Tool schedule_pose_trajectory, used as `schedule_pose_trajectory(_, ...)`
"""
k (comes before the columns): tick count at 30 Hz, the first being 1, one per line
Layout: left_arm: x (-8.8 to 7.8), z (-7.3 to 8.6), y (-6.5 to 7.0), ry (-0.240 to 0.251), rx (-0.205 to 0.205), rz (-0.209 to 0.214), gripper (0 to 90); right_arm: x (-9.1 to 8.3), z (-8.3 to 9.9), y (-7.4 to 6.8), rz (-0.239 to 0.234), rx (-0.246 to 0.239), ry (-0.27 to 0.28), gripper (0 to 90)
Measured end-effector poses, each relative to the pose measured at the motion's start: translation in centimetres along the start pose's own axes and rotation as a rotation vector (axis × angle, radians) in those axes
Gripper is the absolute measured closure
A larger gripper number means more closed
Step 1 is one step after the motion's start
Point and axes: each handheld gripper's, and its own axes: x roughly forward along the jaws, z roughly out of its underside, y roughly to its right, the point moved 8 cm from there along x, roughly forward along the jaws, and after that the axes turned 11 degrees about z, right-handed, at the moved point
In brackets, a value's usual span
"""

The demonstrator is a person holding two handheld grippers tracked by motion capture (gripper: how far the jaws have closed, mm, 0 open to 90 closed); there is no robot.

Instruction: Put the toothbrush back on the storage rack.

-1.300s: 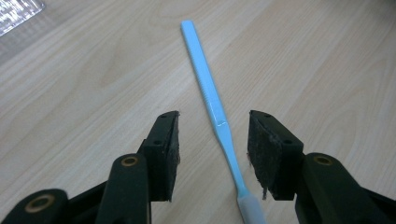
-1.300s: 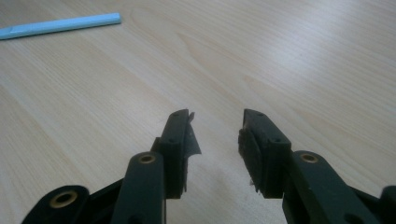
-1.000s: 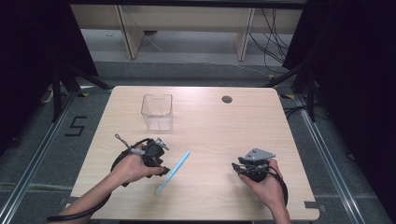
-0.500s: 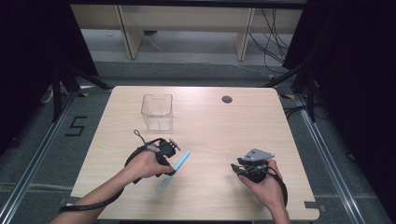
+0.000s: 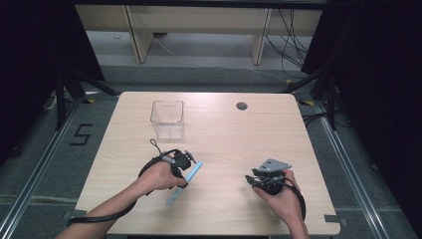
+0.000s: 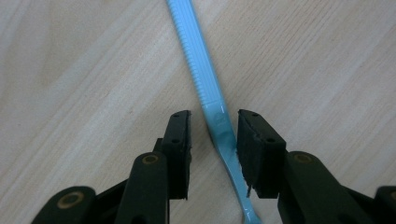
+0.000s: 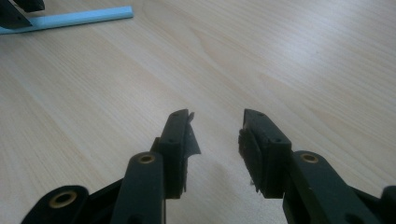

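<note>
So at this point I had the left gripper (image 5: 185, 164) down over the light blue toothbrush (image 5: 185, 182), which was lying flat on the wooden table (image 5: 224, 134) in the near-left part, slanting from lower left up to the right. Looking along the left gripper (image 6: 214, 128), the handle of the toothbrush (image 6: 198, 70) ran straight up between the two black jaws, ribbed part further out and the smooth narrow neck right in the gap. The jaws had just been closing in on it, but there was a sliver of table showing on the left side of the handle, so I'd call them apart with the brush between them, not clamped yet; on the right side the handle looked like it was about touching the pad, though I couldn't say for sure. My right gripper (image 5: 266, 179) was sitting near the right front edge of the table, well away from the brush, with its grey plate on top. In its own view the right gripper (image 7: 215, 126) had its jaws standing apart over bare wood with nothing in them, and the toothbrush (image 7: 70, 19) showed far off in the top left corner. A clear square plastic container (image 5: 167, 119) stood upright farther back on the left, and there was a small dark cable hole (image 5: 242, 105) near the far edge.
</note>
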Motion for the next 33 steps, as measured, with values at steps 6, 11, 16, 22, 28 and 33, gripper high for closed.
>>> schedule_pose_trajectory(6, 0.1, -0.1, 0.1, 0.001, 0.001, -0.001, 63.9, 0.0, 0.0, -0.1, 0.000, 0.003, -0.008, 62.2)
schedule_pose_trajectory(11, 0.5, -0.1, 0.1, -0.011, 0.007, -0.001, 64.2, 0.1, -0.1, 0.0, 0.001, -0.009, 0.005, 62.2)
schedule_pose_trajectory(16, 0.6, -0.1, -0.1, -0.006, 0.023, -0.013, 69.7, 0.0, 0.0, -0.2, -0.007, 0.002, -0.010, 62.1)
schedule_pose_trajectory(22, 0.2, 0.4, -0.6, -0.053, 0.099, -0.032, 77.5, 0.1, -0.1, -0.1, -0.005, -0.013, 0.001, 62.0)
schedule_pose_trajectory(28, 0.0, 0.8, -0.8, -0.053, 0.209, -0.047, 77.7, 0.3, 0.1, -0.7, -0.023, -0.018, -0.020, 61.4)
schedule_pose_trajectory(33, -0.3, 1.5, -0.5, -0.045, 0.280, -0.027, 77.8, 0.4, -0.1, -1.8, -0.069, -0.097, -0.036, 58.3)
